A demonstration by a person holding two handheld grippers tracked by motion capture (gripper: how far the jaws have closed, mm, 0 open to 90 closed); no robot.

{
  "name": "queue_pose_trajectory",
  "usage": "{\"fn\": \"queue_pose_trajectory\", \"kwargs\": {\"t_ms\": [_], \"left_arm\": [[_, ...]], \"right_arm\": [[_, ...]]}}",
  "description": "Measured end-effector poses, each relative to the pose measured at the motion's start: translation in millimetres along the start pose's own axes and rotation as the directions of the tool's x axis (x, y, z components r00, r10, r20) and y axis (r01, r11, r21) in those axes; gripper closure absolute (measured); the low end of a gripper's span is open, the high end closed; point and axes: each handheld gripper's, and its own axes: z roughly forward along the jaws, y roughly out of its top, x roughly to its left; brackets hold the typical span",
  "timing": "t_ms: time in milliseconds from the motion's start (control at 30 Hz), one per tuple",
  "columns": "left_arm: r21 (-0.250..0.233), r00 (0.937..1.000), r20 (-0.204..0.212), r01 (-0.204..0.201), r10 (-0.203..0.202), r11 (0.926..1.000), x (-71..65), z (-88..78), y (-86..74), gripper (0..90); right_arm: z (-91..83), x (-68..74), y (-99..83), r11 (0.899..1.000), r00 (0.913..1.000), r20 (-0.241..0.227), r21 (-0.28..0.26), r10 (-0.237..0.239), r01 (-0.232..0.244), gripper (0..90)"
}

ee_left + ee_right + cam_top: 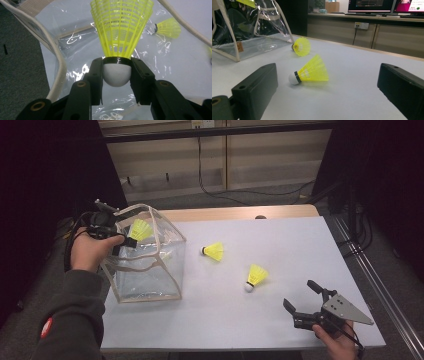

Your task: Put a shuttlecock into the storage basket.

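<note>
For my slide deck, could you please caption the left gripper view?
Left hand-held gripper grips a yellow shuttlecock by its white cork above the clear bag.

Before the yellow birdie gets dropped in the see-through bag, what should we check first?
1. Left tool pinches the held shuttlecock by its white cork: ok.
2. Held shuttlecock is over the clear bag's open top: ok.
3. Bag stands up on the table with its mouth open: ok.
4. Room inside the bag for it to fall: ok, though glare hides part of the bottom.
5. Right tool is open and away from the bag: ok.
6. Two more shuttlecocks lie on the table, waiting: ok.
</note>
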Motion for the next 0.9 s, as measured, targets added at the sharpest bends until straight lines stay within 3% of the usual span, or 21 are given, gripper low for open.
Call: {"fn": "queue_pose_trajectory", "kwargs": {"t_ms": [900], "left_arm": [[0.001, 0.9998, -0.019, 0.003, -0.003, 1.0, -1.5, 11.0, -0.9, 64.3]], "right_arm": [[-0.2, -0.6, 0.2, 1.0, 1.0, -0.001, -0.002, -0.003, 0.003, 2.6]]}}
